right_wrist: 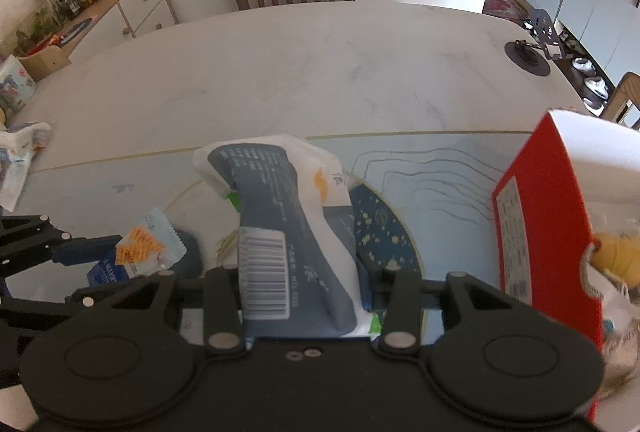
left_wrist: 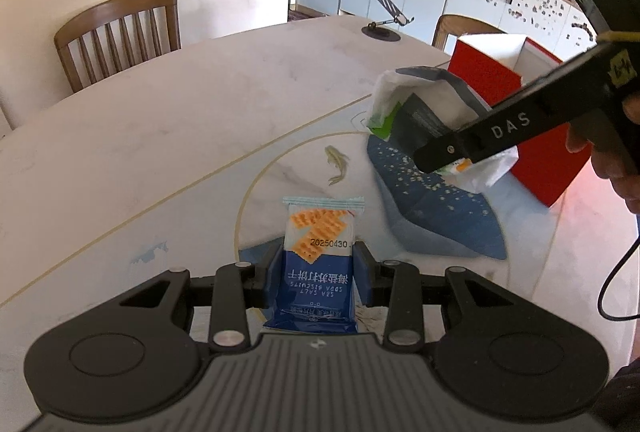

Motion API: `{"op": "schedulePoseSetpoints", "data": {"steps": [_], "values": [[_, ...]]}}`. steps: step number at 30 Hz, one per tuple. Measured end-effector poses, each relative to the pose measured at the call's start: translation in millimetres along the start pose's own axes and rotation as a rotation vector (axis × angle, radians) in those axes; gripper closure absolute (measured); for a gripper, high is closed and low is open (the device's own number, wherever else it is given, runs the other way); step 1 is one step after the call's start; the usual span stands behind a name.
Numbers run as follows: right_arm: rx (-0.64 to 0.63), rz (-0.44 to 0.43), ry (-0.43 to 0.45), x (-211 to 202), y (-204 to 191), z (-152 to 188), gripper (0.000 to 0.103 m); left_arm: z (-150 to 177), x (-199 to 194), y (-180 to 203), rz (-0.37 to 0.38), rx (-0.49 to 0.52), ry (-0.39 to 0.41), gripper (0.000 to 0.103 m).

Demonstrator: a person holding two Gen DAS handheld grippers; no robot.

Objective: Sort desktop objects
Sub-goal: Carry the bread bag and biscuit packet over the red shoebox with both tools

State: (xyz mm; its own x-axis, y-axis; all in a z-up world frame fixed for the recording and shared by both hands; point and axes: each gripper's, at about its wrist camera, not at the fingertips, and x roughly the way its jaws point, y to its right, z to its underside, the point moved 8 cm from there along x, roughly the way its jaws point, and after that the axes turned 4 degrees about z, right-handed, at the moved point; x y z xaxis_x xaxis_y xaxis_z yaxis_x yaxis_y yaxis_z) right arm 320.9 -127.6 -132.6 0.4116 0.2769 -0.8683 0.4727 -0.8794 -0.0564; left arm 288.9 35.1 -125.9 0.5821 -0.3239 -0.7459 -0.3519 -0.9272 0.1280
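My left gripper [left_wrist: 318,274] is shut on a blue and white soda biscuit packet [left_wrist: 320,224], held above the table [left_wrist: 180,119]; both also show at the left of the right wrist view, packet [right_wrist: 140,252]. My right gripper [right_wrist: 300,288] is shut on a soft grey and white tissue pack [right_wrist: 276,207] with a barcode, lifted off the table. In the left wrist view this tissue pack [left_wrist: 388,99] hangs in the right gripper [left_wrist: 424,119] just left of an open red box [left_wrist: 484,79]. The red box [right_wrist: 540,232] holds something yellow [right_wrist: 616,252].
A dark blue speckled folded sheet [left_wrist: 440,207] lies on the table mat below the tissue pack. A phone stand [left_wrist: 384,19] sits at the far edge. Wooden chairs [left_wrist: 116,31] stand around the table. Plastic-wrapped items [right_wrist: 20,147] lie at the table's left edge.
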Motion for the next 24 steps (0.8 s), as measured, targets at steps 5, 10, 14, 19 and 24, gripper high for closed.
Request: {"op": "schedulePoseSetpoints", "data": {"steps": [5, 10, 14, 19, 24], "values": [[0.020, -0.020, 0.018, -23.8, 1.0, 9.8, 0.062, 0.4, -18.8, 7.5, 0.000, -0.034, 0.012, 0.068], [0.034, -0.038, 0.046, -48.2, 4.7, 16.2, 0.062, -1.0, -37.0, 18.5, 0.002, -0.051, 0.021, 0.068], [0.048, -0.039, 0.067, -66.2, 12.1, 22.0, 0.062, -1.0, -48.3, 27.8, 0.018, -0.079, 0.023, 0.068], [0.089, -0.028, 0.087, -82.4, 25.3, 28.8, 0.062, -0.9, -56.3, 43.2, 0.016, -0.079, 0.017, 0.068], [0.119, -0.027, 0.113, -97.0, 40.4, 33.9, 0.062, -5.4, -61.8, 60.1, 0.018, -0.057, 0.014, 0.068]]}}
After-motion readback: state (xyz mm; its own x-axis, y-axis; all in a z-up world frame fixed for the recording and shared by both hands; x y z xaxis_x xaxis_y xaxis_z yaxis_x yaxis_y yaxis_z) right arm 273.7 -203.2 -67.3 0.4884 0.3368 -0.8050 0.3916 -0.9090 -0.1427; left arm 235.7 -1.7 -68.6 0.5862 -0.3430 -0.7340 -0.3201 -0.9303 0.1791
